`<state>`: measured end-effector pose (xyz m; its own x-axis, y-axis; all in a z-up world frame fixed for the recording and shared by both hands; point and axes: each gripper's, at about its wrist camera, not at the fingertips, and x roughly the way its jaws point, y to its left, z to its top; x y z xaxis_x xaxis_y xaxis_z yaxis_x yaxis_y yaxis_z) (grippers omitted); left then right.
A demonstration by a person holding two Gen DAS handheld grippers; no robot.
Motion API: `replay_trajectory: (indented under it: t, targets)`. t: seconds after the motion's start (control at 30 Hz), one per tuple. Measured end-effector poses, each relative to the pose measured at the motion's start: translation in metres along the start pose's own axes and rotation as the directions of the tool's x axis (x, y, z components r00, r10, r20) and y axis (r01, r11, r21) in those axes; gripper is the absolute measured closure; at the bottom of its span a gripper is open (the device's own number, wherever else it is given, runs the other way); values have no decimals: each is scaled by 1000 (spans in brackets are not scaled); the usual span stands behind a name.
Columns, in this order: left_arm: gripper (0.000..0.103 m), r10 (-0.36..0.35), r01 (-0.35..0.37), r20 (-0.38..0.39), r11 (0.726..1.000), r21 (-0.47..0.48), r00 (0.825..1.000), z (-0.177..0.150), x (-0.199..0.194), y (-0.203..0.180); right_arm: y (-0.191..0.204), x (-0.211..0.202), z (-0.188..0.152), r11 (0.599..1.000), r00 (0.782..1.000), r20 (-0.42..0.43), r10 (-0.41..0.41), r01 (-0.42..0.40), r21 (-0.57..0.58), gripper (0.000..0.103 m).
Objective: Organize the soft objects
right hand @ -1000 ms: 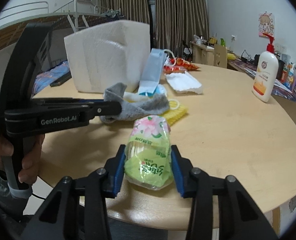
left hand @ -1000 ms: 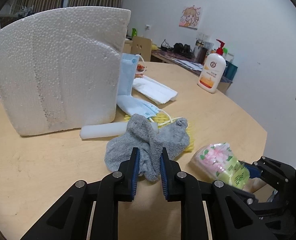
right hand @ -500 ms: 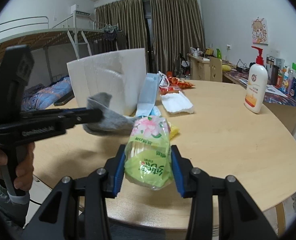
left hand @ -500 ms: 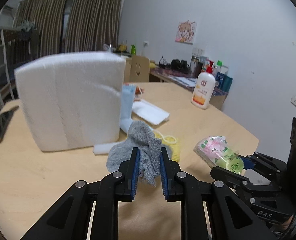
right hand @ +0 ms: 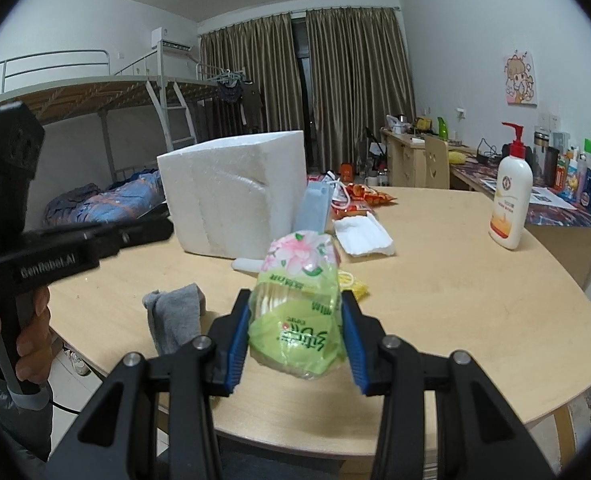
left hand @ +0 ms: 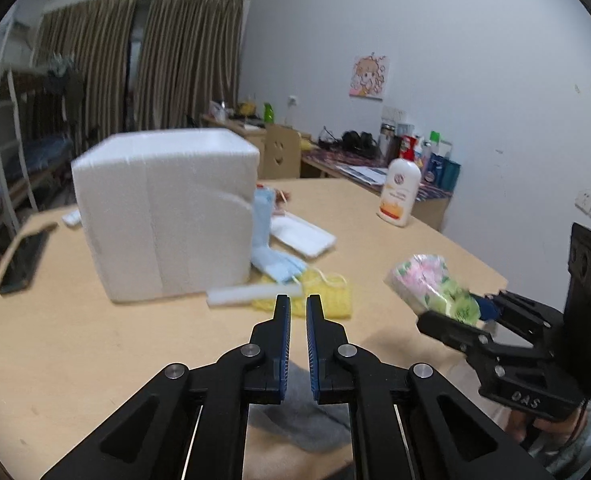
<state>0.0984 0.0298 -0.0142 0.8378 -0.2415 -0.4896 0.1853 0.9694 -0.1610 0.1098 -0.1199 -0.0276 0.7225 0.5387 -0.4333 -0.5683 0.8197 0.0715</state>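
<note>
left hand-held gripper (left hand: 298,305) just closing on nothing, grey sock (right hand: 175,316) on counter (right hand: 455,300); right hand-held gripper (right hand: 295,322) pinching tissue pack (right hand: 297,300).

We see both views under dim, even indoor light from overhead, with closed curtains (right hand: 307,92) and soft shadows on the bench (right hand: 455,300). Fisheye bending curves the walls and darkens the corners to black. In the left wrist view the foam block (left hand: 163,212) and tissue pack (left hand: 431,280) smear with motion blur; the right wrist view is sharper.
</note>
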Motion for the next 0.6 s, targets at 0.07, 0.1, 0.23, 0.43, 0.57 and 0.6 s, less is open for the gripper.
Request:
replay_trajectory:
  t: [0.07,0.1,0.23,0.43,0.57,0.6]
  targets:
    - [95,9,-9,-14,1000,22,1000,-10,-3,-4,1,0,-1,1000,1000,0,2,-2,-1,55]
    - [94,17,-17,-27,999,31,999,-15,-2,-5,2,0,-2,1000,1000,0,3,-3,1,55]
    - [91,18,-16,-87,1000,27,996,-27,6,-9,0,2,-2,1000,1000,0,6,-6,8,55]
    - [69,47,-42,-140,998,41,989,-43,19,-9,1,0,-5,1000,1000,-1,12,-12,12,55]
    - [38,46,-43,-140,999,26,989,-46,20,-5,-2,0,-6,1000,1000,-6,9,-8,20,55]
    - [33,50,-47,-126,998,30,991,-47,18,-5,-2,0,-6,1000,1000,-7,9,-9,19,55]
